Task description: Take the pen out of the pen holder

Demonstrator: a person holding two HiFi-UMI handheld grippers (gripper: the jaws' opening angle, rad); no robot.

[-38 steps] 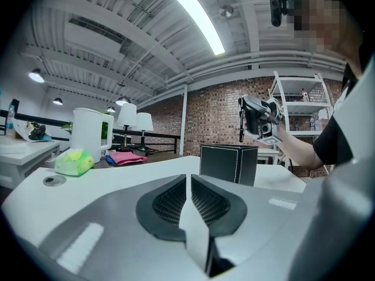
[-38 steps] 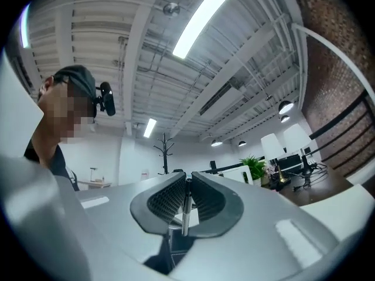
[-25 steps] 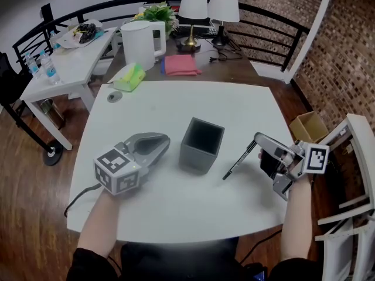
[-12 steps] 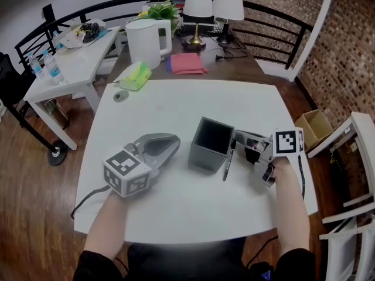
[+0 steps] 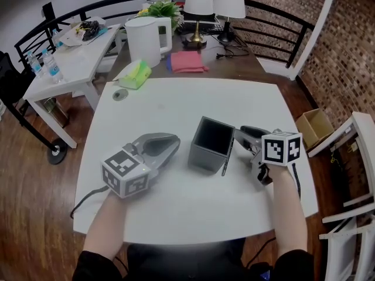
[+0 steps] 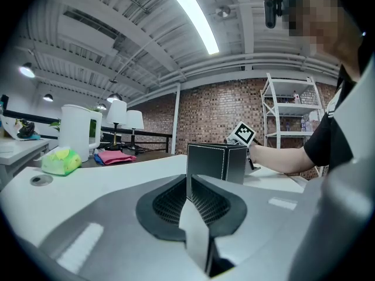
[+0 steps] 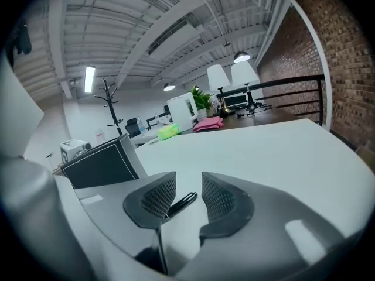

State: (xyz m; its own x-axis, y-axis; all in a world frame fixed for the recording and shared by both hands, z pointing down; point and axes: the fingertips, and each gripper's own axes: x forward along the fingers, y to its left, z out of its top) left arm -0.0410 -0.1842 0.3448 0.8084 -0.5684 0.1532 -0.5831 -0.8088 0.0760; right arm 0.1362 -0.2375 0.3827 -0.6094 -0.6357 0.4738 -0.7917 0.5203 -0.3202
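The dark grey square pen holder (image 5: 210,144) stands upright near the middle of the white table (image 5: 176,107), and it looks empty. A black pen (image 5: 227,157) lies flat on the table along the holder's right side. My right gripper (image 5: 241,137) is just right of the holder; its jaws have just been opening and now stand open. In the right gripper view the pen (image 7: 183,202) lies between the pads of this gripper (image 7: 187,180), which stand apart from it. My left gripper (image 5: 167,145) rests shut on the table left of the holder (image 6: 215,161).
Behind the white table, a brown table holds a white kettle (image 5: 146,40), a pink cloth (image 5: 187,62) and two lamps (image 5: 199,10). A green object (image 5: 133,75) lies at the far left edge. A white chair (image 5: 351,151) stands at the right.
The right gripper came down and leftward with the pen from the table's right side to beside the holder. Its jaws have parted, and the pen now lies on the table. The left gripper stayed put.
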